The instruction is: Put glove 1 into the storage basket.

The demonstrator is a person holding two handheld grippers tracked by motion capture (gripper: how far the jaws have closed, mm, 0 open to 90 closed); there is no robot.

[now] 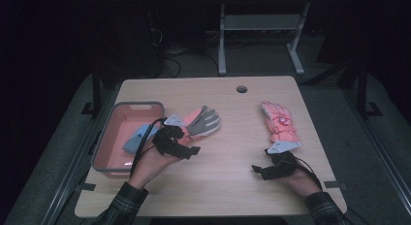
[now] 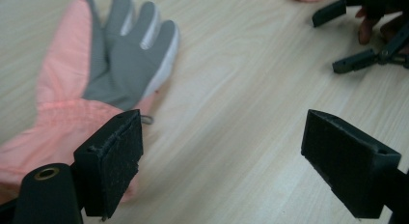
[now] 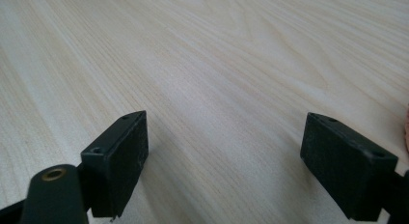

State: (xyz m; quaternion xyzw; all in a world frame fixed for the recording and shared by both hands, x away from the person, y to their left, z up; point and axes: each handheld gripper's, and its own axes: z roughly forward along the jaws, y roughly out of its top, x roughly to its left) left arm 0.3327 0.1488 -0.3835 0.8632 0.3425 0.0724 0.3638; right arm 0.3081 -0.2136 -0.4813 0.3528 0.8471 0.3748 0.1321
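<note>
A pale wood-grain bench [image 1: 213,176] fills the middle of the high view, its far edge broken by a small round cable hole [image 1: 241,88] near the upper centre. The left tool [image 1: 186,150] sits left of centre, jaws spread wide and empty, just beside the cuff of a salmon-pink padded glove with grey palm and fingers [image 1: 201,120], which lies flat with its fingers towards the upper right. In the left gripper view that glove [image 2: 96,79] occupies the upper left, its cuff partly behind the left jaw; whether jaw and cuff touch cannot be told. The right tool [image 1: 259,170] rests at lower right of the high view, jaws likewise apart and holding nothing, just below a second salmon-pink padded glove with a small badge [image 1: 280,122] that lies at right of centre. Between the two tools a broad stretch of bare wood lies open.

A grey-rimmed shallow plastic tub with a pink inside [image 1: 112,159] stands at the bench's left edge, holding a light blue item [image 1: 138,137] half covered by the left tool's cable, too dim to identify. Beyond the bench the room is dark: a white metal bench frame [image 1: 261,36] and loose cables on grey floor.
</note>
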